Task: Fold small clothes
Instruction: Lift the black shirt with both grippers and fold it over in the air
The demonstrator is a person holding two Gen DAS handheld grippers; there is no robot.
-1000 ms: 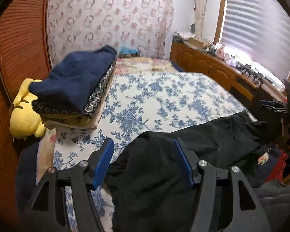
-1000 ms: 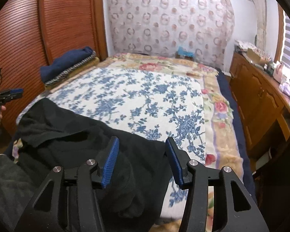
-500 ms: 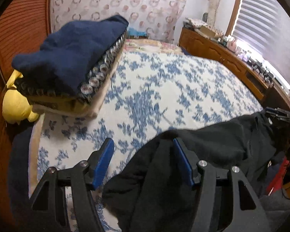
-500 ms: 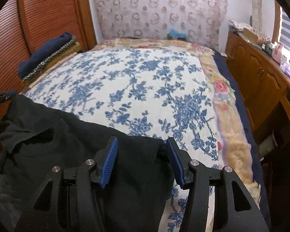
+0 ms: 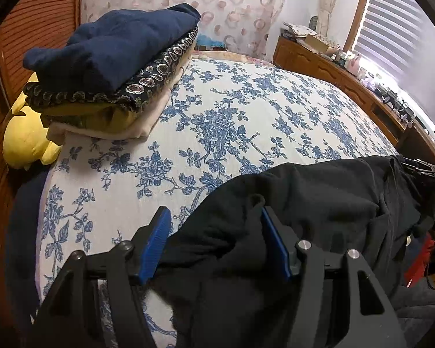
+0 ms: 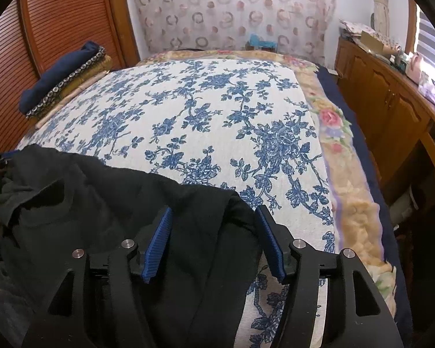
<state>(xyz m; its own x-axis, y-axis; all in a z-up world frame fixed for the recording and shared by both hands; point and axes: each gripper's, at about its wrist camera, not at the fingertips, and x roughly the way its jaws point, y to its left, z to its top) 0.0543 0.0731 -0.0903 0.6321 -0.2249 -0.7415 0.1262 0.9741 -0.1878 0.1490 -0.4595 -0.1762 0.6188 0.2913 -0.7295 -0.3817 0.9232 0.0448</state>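
A black garment (image 5: 304,203) lies bunched across the near edge of the blue-flowered bedspread (image 5: 232,121). My left gripper (image 5: 214,235) is open, its blue pads either side of the garment's left end, cloth between them. My right gripper (image 6: 214,232) is open over the garment's right end (image 6: 107,203), with cloth lying between its fingers. Each gripper shows faintly at the far edge of the other's view.
A stack of folded clothes (image 5: 110,66), navy on top, sits at the bed's far left, also in the right wrist view (image 6: 63,78). A yellow plush (image 5: 26,142) lies beside it. A wooden cabinet (image 6: 391,110) runs along the right; a slatted wooden door (image 6: 58,20) on the left.
Both grippers have moved forward and lower over the bed, carrying the black garment further onto the bedspread. Both stay open.
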